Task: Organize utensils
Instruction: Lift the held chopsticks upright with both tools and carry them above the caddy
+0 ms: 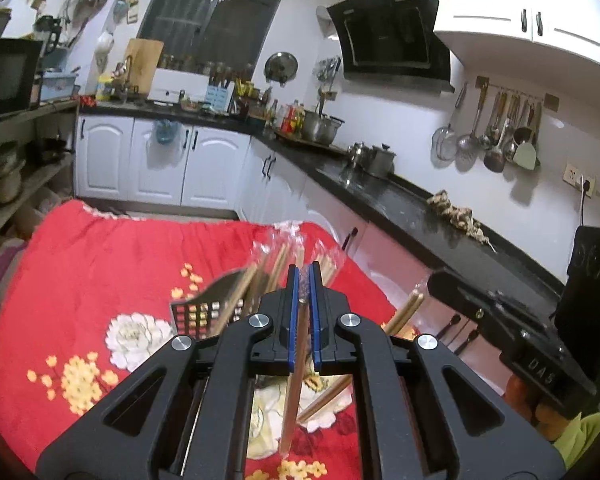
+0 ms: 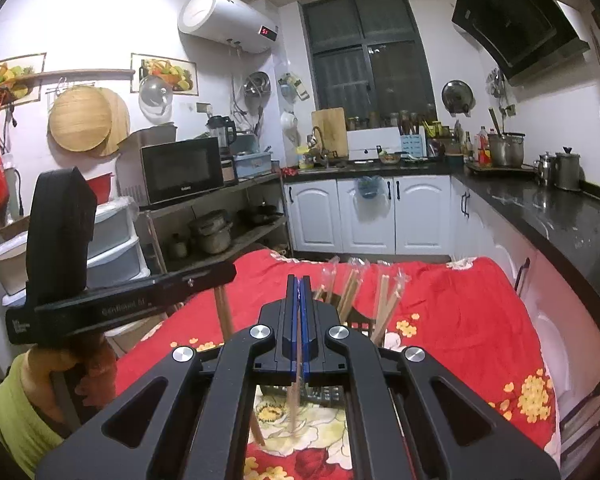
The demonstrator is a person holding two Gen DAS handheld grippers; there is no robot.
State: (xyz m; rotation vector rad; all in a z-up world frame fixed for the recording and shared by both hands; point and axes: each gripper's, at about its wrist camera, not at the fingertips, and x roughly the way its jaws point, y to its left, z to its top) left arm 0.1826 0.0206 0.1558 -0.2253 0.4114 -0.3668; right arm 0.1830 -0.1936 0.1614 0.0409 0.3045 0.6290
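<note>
Both the left gripper (image 1: pixel 303 280) and right gripper (image 2: pixel 299 288) are clamped on wrapped wooden chopsticks (image 1: pixel 296 380); next, lower them into the dark perforated holder (image 1: pixel 204 314).

The left claw (image 1: pixel 304 280) holds a wrapped chopstick pair (image 1: pixel 294 380) that hangs down below it, over the cloth-covered table (image 1: pixel 100 248). Just beyond that claw a slotted utensil holder (image 1: pixel 204 314) stands on the table, with several wrapped chopsticks (image 1: pixel 278 260) upright in it. The right claw (image 2: pixel 299 292) grips another wrapped chopstick pair (image 2: pixel 294 408) above the same table; the holder lies just ahead of it. Behind the table runs the counter (image 1: pixel 400 204), with pots (image 1: pixel 380 158) on it. To the table's left stands a shelf rack (image 2: pixel 228 196) bearing a microwave (image 2: pixel 182 170).
</note>
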